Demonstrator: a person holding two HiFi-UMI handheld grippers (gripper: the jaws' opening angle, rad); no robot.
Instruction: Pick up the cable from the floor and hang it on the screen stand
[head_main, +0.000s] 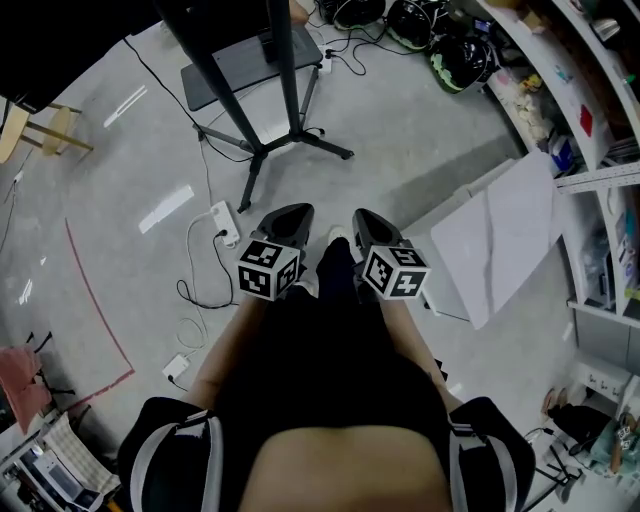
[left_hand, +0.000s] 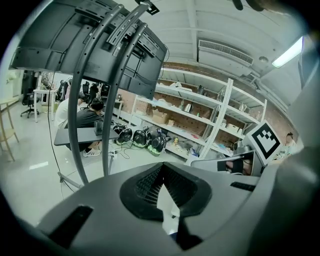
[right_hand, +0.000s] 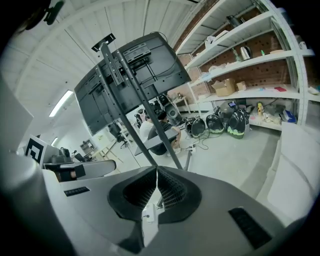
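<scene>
OK, approach phase, nothing picked yet. Seeing left gripper (head_main: 290, 216) and right gripper (head_main: 368, 222) both clenched tip to tip, empty, held side by side ahead of the torso. Same story close-up: left gripper (left_hand: 162, 168) and right gripper (right_hand: 156, 172) with pads pressed together, nothing between.

Spotting the white cable (head_main: 189, 262) loose on the floor, left of the left gripper, looping from the power strip (head_main: 225, 222) back toward a white plug (head_main: 175, 368). Screen stand (head_main: 290, 70) straight ahead, feet splayed just past the strip.

Doing it well, as judged from here:
- Open the jaws before dropping down, not at the floor.
- Go for a free loop mid-run, away from the strip, to avoid dragging the block.
- Pinch across the cable, not along it.
- Lift slowly, watch for snags at the stand feet.
- Gather slack with the second claw, then drape high on the upright, not on the feet.

Can't tell whether the far end is plugged in.
</scene>
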